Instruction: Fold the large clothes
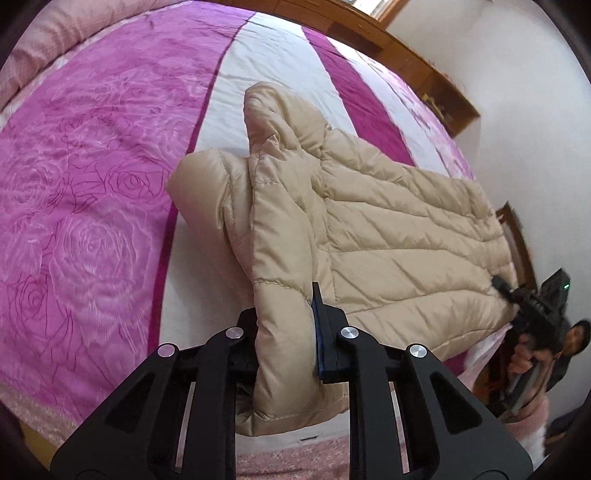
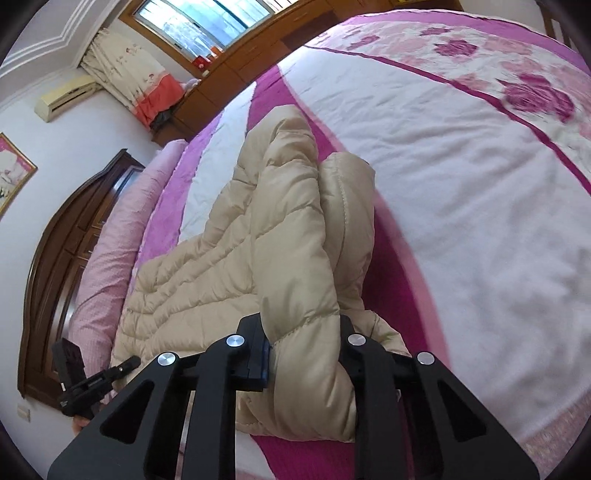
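Bedspread [image 1: 92, 177] in pink and magenta with rose patterns and broad white bands covers the bed and fills most of both views. Across its white middle lies a beige quilted puffer jacket [image 1: 369, 229], partly folded, with one padded sleeve or edge doubled over along its side. In the left wrist view the jacket stretches from just in front of the camera away to the right, toward the bed's edge.

At the near end, the left gripper [image 1: 286, 332] is clamped on a thick fold of the jacket; the padding bulges out between the black fingers [image 1: 325, 332] and hangs below them. At the opposite end, the right gripper [image 2: 306, 347] likewise pinches a puffy roll of the jacket, the fabric squeezed between its fingers and spilling toward the camera. Each gripper appears small in the other's view, at the far edge of the jacket, held by a hand [image 1: 524, 354].

Beyond the bed stand a wooden headboard [image 2: 62, 258] and a window [image 2: 207, 18].
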Demonstrator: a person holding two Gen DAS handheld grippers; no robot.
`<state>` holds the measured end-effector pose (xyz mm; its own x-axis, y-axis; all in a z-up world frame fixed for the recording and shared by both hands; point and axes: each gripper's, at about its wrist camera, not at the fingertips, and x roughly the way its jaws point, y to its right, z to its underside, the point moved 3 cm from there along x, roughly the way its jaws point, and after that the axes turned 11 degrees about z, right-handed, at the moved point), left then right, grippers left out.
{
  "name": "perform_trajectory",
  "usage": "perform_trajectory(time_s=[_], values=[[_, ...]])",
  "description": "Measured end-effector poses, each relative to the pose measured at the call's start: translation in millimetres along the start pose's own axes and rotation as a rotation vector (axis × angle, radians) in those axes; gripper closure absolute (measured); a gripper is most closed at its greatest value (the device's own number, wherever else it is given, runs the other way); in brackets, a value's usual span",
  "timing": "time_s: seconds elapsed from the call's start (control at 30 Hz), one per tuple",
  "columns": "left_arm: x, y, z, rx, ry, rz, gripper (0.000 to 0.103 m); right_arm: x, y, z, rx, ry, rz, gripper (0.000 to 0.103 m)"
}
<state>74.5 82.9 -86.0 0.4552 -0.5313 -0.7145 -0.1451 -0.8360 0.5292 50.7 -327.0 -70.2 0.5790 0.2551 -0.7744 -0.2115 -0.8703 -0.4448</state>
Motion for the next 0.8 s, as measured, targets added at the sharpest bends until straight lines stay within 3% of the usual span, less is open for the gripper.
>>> perform_trajectory(time_s=[0.07, 0.2, 0.33, 0.53, 0.63, 0.8], values=[[6.9, 5.1, 4.6, 0.030, -0.008, -0.047, 0.079, 2.1, 6.0, 7.0, -0.006, -0.021, 0.015, 0.081], [7.1, 3.8, 5.6, 0.057, -0.022, -0.132, 0.065, 9.9, 11.8, 13.2, 0.015, -0.040, 0.029, 0.068], [-12.8, 6.0, 3.2, 0.100, -0.007, -0.210, 0.053, 2.2, 10.4, 10.5, 0.028, -0.016, 0.030, 0.044], [-39.2, 30.7, -6.8, 0.124, 0.015, -0.160, 0.045, 2.0, 17.3, 8.4, 0.051, -0.036, 0.012, 0.034], [-33.6, 55.5, -9.7, 0.171, 0.000, -0.123, 0.044, 8.8, 18.2, 18.1, 0.060, -0.067, 0.002, 0.033], [-4.2, 87.7, -3.5, 0.210, -0.057, -0.089, 0.043, 11.1, 18.7, 25.4, 0.056, -0.046, 0.004, 0.029]])
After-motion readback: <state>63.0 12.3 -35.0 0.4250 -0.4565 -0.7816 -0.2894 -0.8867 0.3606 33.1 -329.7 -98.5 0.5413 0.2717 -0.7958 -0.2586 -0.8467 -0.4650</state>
